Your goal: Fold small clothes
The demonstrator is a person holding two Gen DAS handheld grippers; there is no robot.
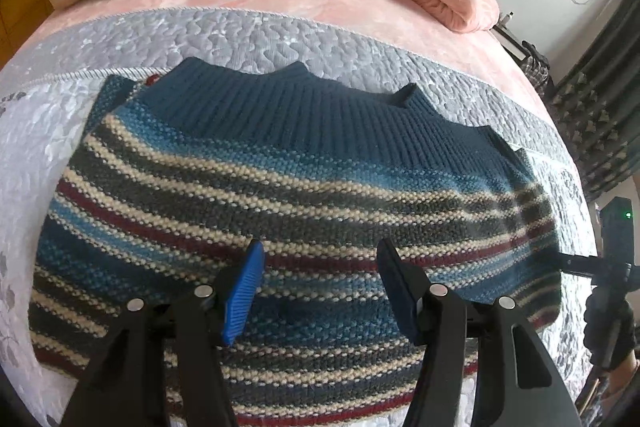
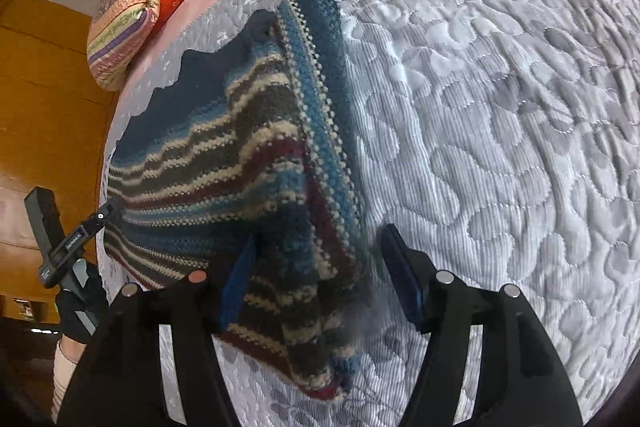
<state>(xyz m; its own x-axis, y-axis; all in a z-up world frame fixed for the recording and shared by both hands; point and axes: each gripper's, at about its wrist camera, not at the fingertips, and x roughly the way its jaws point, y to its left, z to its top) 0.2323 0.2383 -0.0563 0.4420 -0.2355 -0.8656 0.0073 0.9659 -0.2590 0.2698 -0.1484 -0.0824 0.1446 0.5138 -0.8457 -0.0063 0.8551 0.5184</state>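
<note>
On the quilted bed cover (image 1: 280, 39) our striped sweater (image 1: 280, 187) lies folded; we hold both grippers, left (image 1: 320, 267) and right (image 2: 320, 259), spread apart, gripping nothing.

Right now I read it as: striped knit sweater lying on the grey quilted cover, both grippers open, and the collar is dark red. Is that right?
Not quite. The collar is dark teal-blue ribbing, not dark red; red appears only as thin stripes in the body. The left wrist view shows it plainly. The rest holds: the striped knit sweater lies on the grey quilted cover, and the left gripper and right gripper are open.
</note>
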